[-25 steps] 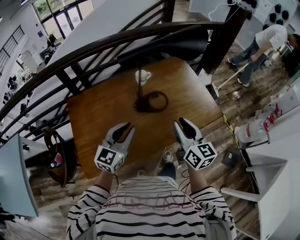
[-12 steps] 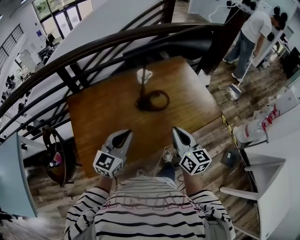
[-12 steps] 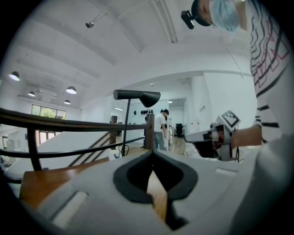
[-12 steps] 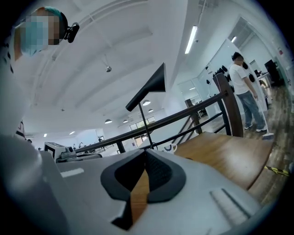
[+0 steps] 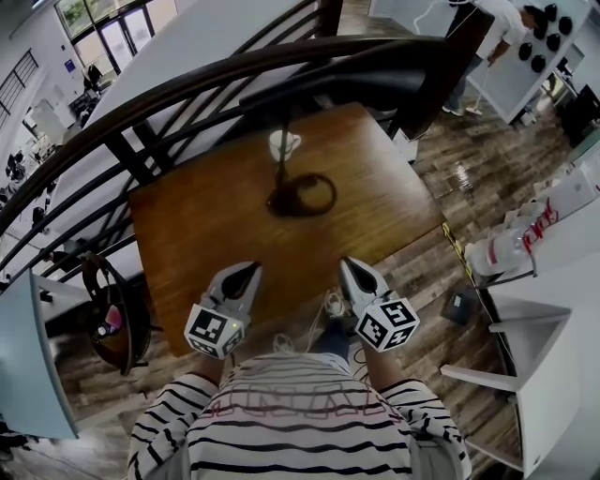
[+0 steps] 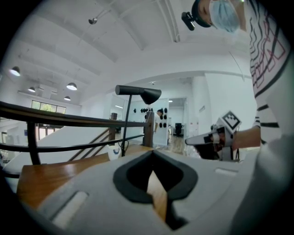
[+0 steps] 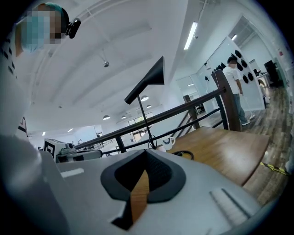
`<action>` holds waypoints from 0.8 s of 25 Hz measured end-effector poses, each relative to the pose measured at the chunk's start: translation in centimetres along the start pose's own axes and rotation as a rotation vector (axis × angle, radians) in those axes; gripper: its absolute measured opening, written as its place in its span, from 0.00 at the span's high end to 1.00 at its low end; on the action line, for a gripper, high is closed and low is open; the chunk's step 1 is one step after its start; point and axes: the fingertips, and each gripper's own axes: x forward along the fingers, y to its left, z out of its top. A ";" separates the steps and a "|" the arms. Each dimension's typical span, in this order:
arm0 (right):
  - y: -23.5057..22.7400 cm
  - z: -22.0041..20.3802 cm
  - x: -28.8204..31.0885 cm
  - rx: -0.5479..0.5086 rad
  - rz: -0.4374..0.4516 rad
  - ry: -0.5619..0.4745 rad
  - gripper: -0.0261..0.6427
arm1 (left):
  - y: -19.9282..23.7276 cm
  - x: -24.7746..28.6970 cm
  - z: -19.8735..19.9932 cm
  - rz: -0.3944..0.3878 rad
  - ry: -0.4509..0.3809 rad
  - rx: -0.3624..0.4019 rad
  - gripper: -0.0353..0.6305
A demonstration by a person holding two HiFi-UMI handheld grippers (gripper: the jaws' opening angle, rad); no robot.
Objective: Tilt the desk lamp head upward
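A black desk lamp stands mid-table: its ring base (image 5: pixel 305 195) lies flat and a thin pole (image 5: pixel 279 159) rises from it. The cone-shaped lamp head (image 6: pixel 138 92) sits level in the left gripper view and shows slanted in the right gripper view, lamp head (image 7: pixel 148 81). My left gripper (image 5: pixel 247 273) and right gripper (image 5: pixel 349 268) hover over the table's near edge, well short of the lamp. Both are shut with nothing between the jaws. The left gripper (image 6: pixel 153 158) and right gripper (image 7: pixel 146 157) point toward the lamp.
A white cup (image 5: pixel 284 144) stands just behind the lamp on the wooden table (image 5: pixel 197 225). A dark curved railing (image 5: pixel 234 80) runs behind the table. A chair with a bag (image 5: pixel 108 309) is at the left, white furniture (image 5: pixel 544 309) at the right. A person (image 5: pixel 487 19) stands far off.
Both grippers' jaws went from partly open to shut, and both drew back a little toward my body. The person in the background moved farther away.
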 end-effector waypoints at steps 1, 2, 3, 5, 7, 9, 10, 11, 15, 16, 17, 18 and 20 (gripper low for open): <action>-0.1 -0.1 0.1 -0.002 -0.002 0.001 0.96 | 0.1 0.1 -0.1 -0.001 0.000 -0.001 0.94; -0.1 -0.2 0.1 -0.004 -0.004 0.002 0.96 | 0.1 0.2 -0.2 -0.003 0.000 -0.004 0.94; -0.1 -0.3 0.1 -0.009 -0.008 0.004 0.96 | 0.1 0.3 -0.3 -0.004 0.000 -0.006 0.94; -0.2 -0.4 0.1 -0.022 -0.012 0.009 0.96 | 0.1 0.5 -0.5 -0.009 0.002 -0.010 0.94; -0.2 -0.4 0.1 -0.026 -0.012 0.012 0.96 | -0.1 0.7 -0.5 -0.014 0.006 -0.010 0.94; -0.2 -0.4 0.1 -0.026 -0.011 0.014 0.96 | -0.1 0.8 -0.5 -0.016 0.008 -0.011 0.94; -0.1 -0.3 0.1 -0.025 -0.011 0.014 0.96 | -0.1 0.8 -0.5 -0.016 0.007 -0.010 0.94; -0.1 -0.3 0.1 -0.026 -0.011 0.015 0.96 | -0.1 0.8 -0.5 -0.017 0.007 -0.009 0.94; 0.0 0.0 0.1 -0.031 -0.007 0.014 0.96 | -0.2 0.8 -0.5 -0.015 0.010 -0.015 0.94; 0.0 0.1 0.1 -0.033 -0.006 0.013 0.96 | -0.3 0.9 -0.5 -0.016 0.010 -0.015 0.94; 0.0 0.3 0.0 -0.034 -0.006 0.012 0.96 | -0.3 1.0 -0.4 -0.017 0.009 -0.014 0.94; 0.0 0.4 0.0 -0.036 -0.006 0.010 0.96 | -0.3 1.0 -0.3 -0.018 0.007 -0.013 0.94; 0.0 0.5 0.0 -0.038 -0.006 0.009 0.96 | -0.4 1.1 -0.3 -0.020 0.004 -0.013 0.94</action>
